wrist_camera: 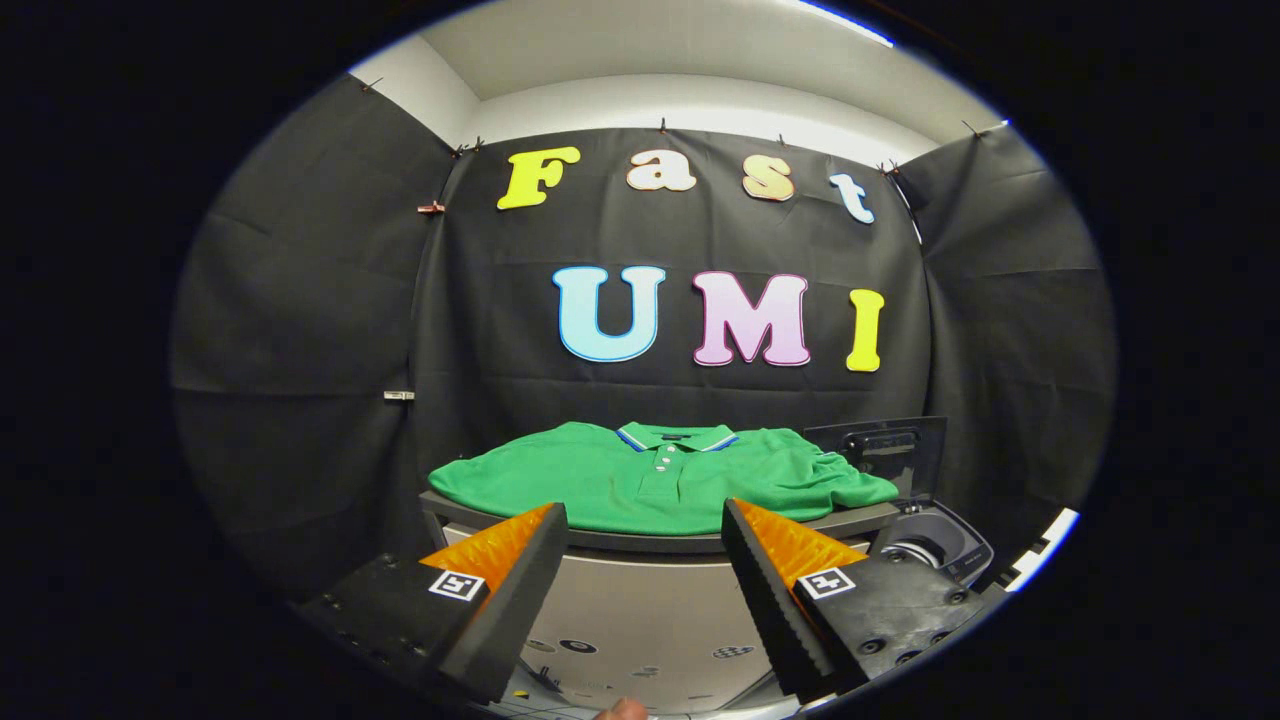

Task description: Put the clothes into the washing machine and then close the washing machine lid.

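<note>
Gripper view: the gripper shows low in the middle of the frame, and its two fingers are wide apart with nothing between them. Just beyond the fingers, a little above the tips, a green polo shirt lies spread flat on a grey desk, collar at the back. To the lower right, beside the desk, sits the washing machine with its dark lid standing up and open.

The step looks like picking up the shirt. To do it well, keep the fingers apart, go forward and down to the shirt's front edge, and pinch a thick bunch of cloth, not one thin layer. Lift it clear of the desk before swinging right to the open machine.
</note>
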